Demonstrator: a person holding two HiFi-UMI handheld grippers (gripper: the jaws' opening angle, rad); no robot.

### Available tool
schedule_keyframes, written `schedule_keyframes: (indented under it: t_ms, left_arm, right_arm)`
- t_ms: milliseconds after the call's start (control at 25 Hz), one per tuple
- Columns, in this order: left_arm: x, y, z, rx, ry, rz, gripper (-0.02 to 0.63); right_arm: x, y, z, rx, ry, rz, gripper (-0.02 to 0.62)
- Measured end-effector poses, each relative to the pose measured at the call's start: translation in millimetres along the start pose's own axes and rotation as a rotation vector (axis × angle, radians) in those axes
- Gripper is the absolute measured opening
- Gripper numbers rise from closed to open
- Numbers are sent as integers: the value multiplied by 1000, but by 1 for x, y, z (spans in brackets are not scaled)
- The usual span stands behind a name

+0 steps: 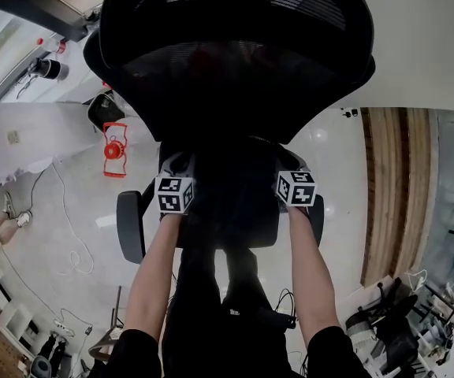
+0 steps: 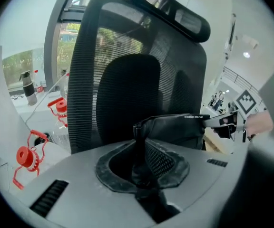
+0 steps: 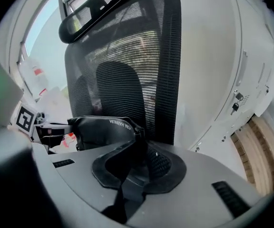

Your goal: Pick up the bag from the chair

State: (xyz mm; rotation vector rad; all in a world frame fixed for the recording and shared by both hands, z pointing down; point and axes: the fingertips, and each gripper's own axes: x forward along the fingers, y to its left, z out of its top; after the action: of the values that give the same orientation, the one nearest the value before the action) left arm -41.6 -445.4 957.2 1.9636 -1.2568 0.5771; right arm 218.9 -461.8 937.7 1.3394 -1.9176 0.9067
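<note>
A black bag (image 1: pixel 231 191) lies on the seat of a black mesh-backed office chair (image 1: pixel 235 46), hard to tell from the dark seat in the head view. My left gripper (image 1: pixel 176 193) is at the bag's left end and my right gripper (image 1: pixel 295 187) at its right end. In the left gripper view the jaws (image 2: pixel 144 151) pinch a black strap at the end of the bag (image 2: pixel 175 129). The right gripper view shows the same: the jaws (image 3: pixel 137 151) pinch the bag's (image 3: pixel 103 129) other end. The bag spans between the two grippers in front of the chair back (image 2: pixel 127 80).
The chair's armrests (image 1: pixel 130 225) flank the seat. A red object (image 1: pixel 114 148) and loose cables (image 1: pixel 69 242) lie on the floor at left. A wooden panel (image 1: pixel 396 187) runs along the right. A white wall with a keyed door (image 3: pixel 232 80) stands behind the chair.
</note>
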Motion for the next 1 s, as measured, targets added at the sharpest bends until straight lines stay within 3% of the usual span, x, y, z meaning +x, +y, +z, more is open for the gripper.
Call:
schedule_keyframes:
  t_ms: [440, 720, 1000]
  left_arm:
    - [-66, -23, 12, 25, -76, 18, 46]
    - [-140, -54, 44, 83, -180, 26, 46]
    - [-233, -101, 57, 61, -283, 43, 43]
  right_arm:
    - [-49, 25, -2, 14, -60, 43, 42]
    - [-111, 44, 27, -55, -146, 116, 41]
    - [-199, 70, 42, -114, -209, 190, 40]
